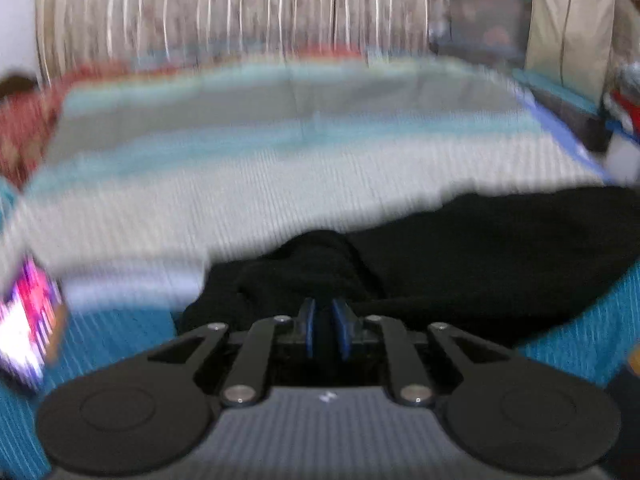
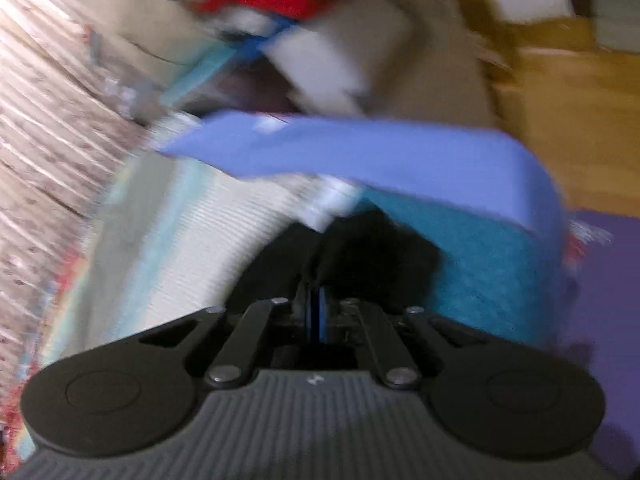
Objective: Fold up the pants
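The black pants lie on a striped bedspread, stretching from the middle to the right in the left wrist view. My left gripper is shut on a bunched edge of the pants, blue pads nearly together with black cloth between them. In the right wrist view my right gripper is shut on another part of the black pants, which hang dark just ahead of the fingers. Both views are motion-blurred.
A curtain hangs behind the bed. A clear storage box with a red lid stands at the back right. A teal cover and a blue sheet edge mark the bed's side; wooden floor lies beyond.
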`<control>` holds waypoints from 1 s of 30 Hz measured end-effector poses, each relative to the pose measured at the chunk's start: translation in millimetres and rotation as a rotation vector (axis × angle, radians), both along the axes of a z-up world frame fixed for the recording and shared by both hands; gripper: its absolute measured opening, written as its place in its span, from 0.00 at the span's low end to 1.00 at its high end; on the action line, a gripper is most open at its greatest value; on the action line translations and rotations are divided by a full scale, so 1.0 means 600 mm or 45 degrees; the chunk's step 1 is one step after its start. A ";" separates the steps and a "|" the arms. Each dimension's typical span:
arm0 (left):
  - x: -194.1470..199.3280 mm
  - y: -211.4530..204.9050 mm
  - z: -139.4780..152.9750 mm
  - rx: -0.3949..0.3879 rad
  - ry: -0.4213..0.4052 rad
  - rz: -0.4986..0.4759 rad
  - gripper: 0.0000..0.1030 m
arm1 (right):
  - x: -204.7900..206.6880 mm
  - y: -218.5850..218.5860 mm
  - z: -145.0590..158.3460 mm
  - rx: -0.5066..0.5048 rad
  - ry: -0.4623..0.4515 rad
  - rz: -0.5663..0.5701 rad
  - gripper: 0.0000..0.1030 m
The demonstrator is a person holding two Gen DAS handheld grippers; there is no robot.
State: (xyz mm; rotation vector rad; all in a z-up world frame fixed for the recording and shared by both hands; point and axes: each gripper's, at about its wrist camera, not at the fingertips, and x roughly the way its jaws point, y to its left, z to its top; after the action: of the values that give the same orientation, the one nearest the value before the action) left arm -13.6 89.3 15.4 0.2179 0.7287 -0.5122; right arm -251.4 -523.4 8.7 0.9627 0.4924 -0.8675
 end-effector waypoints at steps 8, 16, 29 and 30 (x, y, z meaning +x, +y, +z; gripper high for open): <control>-0.053 0.082 0.024 -0.109 0.030 0.039 0.42 | -0.034 0.053 0.043 -0.126 -0.049 -0.085 0.34; 0.075 0.179 0.039 -0.499 0.189 0.310 0.57 | 0.220 0.259 0.099 -0.241 -0.117 0.729 0.37; 0.077 0.109 -0.028 -0.479 0.201 0.152 0.09 | 0.624 0.517 -0.028 -0.118 0.267 1.487 0.09; 0.064 0.116 -0.012 -0.498 0.094 0.138 0.09 | 0.624 0.514 -0.008 -0.102 0.150 1.482 0.09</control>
State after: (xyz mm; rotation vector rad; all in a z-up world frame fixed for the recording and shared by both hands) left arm 24.8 158.8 8.1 -0.2051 0.6931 -0.5501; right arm 123.3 -214.7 3.9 0.4061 0.9646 0.1178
